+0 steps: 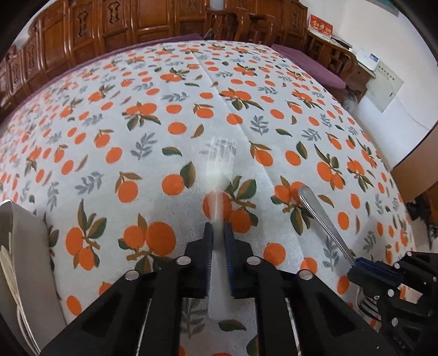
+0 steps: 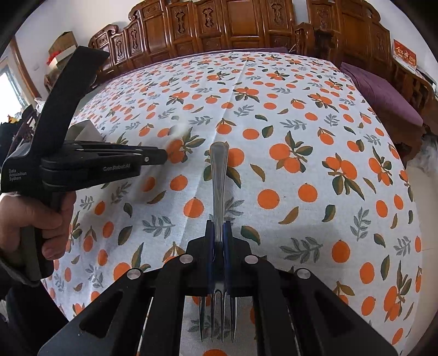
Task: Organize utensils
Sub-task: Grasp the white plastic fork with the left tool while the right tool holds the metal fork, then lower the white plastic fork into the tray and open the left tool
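My left gripper (image 1: 218,228) is shut on a clear plastic fork (image 1: 219,167), blurred, tines pointing away over the orange-print tablecloth (image 1: 153,115). My right gripper (image 2: 218,227) is shut on a metal fork (image 2: 218,175), handle pointing forward, tines (image 2: 217,317) back toward the camera. In the left wrist view the right gripper (image 1: 356,267) sits at the lower right with the metal fork's handle (image 1: 320,216) sticking out. In the right wrist view the left gripper (image 2: 164,156) is at the left, held by a hand (image 2: 35,219).
A grey utensil holder (image 1: 30,246) with pale sticks inside stands at the lower left; its corner shows behind the left gripper (image 2: 82,131). Carved wooden furniture (image 2: 246,24) lines the far side. A purple cushion (image 2: 383,95) lies at the right.
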